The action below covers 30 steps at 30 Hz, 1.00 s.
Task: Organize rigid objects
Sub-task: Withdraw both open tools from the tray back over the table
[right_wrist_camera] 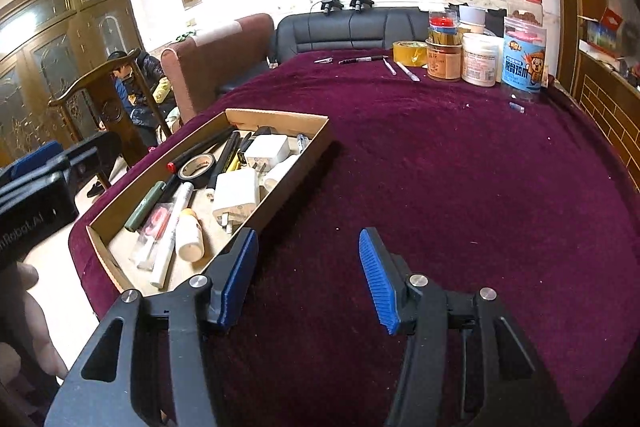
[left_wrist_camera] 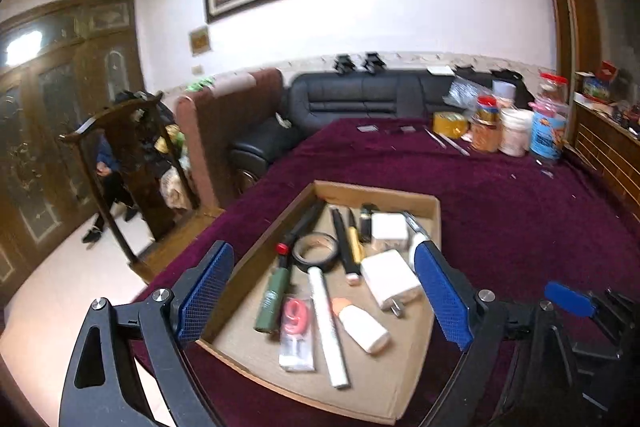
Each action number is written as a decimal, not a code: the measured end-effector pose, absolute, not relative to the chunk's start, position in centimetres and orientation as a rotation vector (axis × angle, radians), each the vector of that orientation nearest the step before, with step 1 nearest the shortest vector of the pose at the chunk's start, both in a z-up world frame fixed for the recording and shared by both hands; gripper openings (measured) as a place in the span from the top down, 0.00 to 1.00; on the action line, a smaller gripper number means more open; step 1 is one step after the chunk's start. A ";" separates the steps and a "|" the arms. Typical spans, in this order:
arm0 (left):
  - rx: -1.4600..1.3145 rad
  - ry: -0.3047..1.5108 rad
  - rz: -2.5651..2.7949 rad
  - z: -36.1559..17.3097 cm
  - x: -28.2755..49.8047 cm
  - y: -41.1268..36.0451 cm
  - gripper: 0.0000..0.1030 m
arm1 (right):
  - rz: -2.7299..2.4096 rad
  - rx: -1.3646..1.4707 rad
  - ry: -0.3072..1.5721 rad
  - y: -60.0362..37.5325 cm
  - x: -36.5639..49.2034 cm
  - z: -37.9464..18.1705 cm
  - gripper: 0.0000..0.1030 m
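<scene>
A shallow cardboard tray (left_wrist_camera: 434, 227) (right_wrist_camera: 316, 143) sits on the maroon tablecloth near the table's left edge. It holds a black tape roll (left_wrist_camera: 316, 251) (right_wrist_camera: 197, 165), white chargers (left_wrist_camera: 390, 279) (right_wrist_camera: 236, 197), a green pen (left_wrist_camera: 274, 299), a white bottle (left_wrist_camera: 362, 323) (right_wrist_camera: 189, 235), markers and pens. My left gripper (left_wrist_camera: 324, 291) is open and empty, hovering over the tray. My right gripper (right_wrist_camera: 308, 275) is open and empty, above bare cloth just right of the tray; its blue pad shows in the left wrist view (left_wrist_camera: 570, 299).
Jars and tubs (right_wrist_camera: 480, 59), a yellow tape roll (right_wrist_camera: 409, 53) and loose pens (right_wrist_camera: 362, 59) stand at the table's far edge. A black sofa (right_wrist_camera: 340, 31), a brown chair and a seated person (right_wrist_camera: 132, 83) are beyond. Wooden panelling borders the right side.
</scene>
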State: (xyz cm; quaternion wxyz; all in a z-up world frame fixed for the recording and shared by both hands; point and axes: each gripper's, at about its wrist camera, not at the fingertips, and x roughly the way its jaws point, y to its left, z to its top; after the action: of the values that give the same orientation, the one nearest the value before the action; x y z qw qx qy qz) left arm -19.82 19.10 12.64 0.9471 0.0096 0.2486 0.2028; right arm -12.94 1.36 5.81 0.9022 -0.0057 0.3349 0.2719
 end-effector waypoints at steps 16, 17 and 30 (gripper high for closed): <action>-0.131 0.538 0.440 11.8 -20.1 21.6 0.01 | 0.594 -0.102 0.678 3.4 -14.3 4.9 0.49; -0.135 0.541 0.438 11.8 -20.0 21.7 0.01 | 0.599 -0.106 0.678 3.5 -14.3 4.8 0.49; -0.175 0.609 0.449 10.4 -19.8 23.1 0.01 | 0.635 -0.161 0.684 5.1 -15.2 4.3 0.49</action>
State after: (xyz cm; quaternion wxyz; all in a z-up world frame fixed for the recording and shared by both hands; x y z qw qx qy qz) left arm -19.78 23.09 10.36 0.9256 -0.0853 0.2968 0.2191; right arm -15.21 5.11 4.26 0.8900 -0.0775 0.3293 0.3056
